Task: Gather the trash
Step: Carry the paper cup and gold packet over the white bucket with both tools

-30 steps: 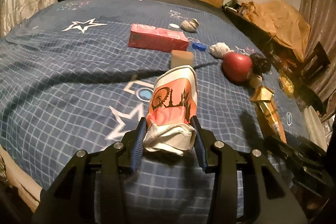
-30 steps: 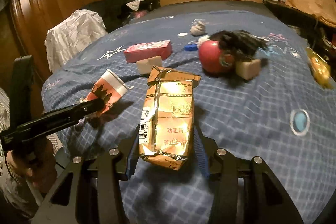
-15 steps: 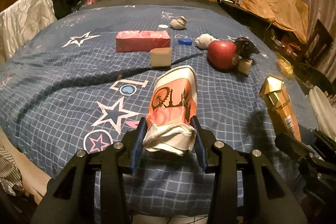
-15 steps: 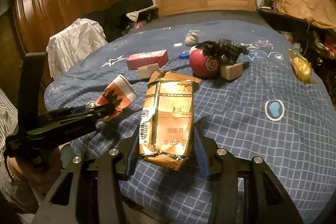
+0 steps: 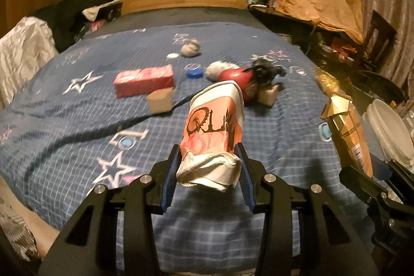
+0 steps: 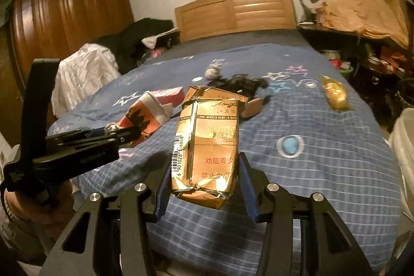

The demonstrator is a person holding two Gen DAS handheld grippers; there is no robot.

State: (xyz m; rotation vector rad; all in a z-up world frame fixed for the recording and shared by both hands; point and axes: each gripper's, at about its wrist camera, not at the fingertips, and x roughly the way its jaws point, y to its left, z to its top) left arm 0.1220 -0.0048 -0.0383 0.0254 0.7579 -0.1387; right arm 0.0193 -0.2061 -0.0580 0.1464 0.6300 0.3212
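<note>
Here, transport step: left hand-held gripper (image 5: 209,167) clamps a crumpled paper cup (image 5: 213,131), right hand-held gripper (image 6: 204,185) a gold cigarette carton (image 6: 207,144), both raised over the bed (image 5: 64,120); next, presumably release into the white bin (image 5: 390,133)

My left gripper (image 5: 209,159) clamps crushed paper cup (image 5: 214,126) above blue bedspread (image 5: 77,115); gold carton (image 5: 346,131) at right.
</note>
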